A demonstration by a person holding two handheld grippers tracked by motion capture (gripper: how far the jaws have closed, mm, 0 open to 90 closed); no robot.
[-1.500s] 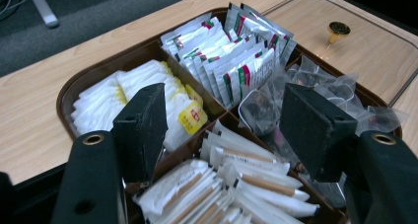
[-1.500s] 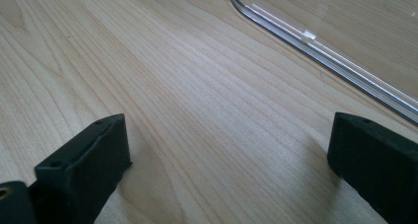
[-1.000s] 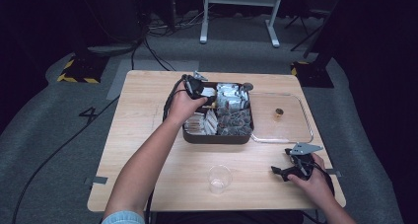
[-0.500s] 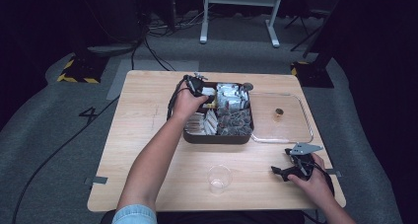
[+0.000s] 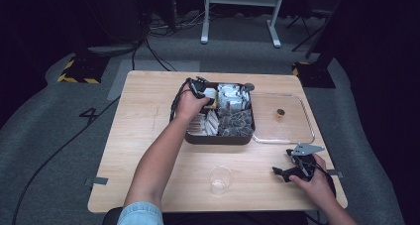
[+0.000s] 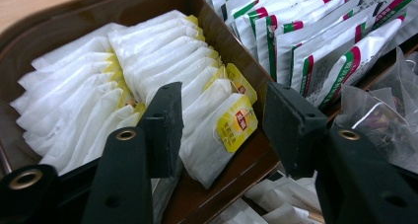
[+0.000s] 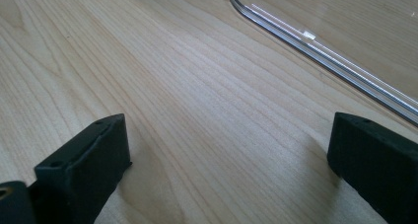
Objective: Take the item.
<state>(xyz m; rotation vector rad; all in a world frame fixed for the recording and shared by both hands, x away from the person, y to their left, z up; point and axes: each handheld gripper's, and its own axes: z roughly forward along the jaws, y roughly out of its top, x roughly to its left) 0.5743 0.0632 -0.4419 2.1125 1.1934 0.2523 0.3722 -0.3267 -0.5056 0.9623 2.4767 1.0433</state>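
Left gripper (image 6: 217,120), jaws just closing, half-open astride a tagged tea bag (image 6: 217,130) in the brown organiser box (image 5: 218,137); right gripper (image 7: 226,160) rests wide open on the table (image 7: 148,86), kept clear

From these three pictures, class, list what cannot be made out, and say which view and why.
- Print on the yellow tea bag tags: left gripper view, too small.
- Small dark object on the clear plastic lid: high view, too small to identify.
- Whether the left claw presses the white tea bags: its fingers cover the contact.
- Dark brown compartment tray: the hand hides its far-left compartment.
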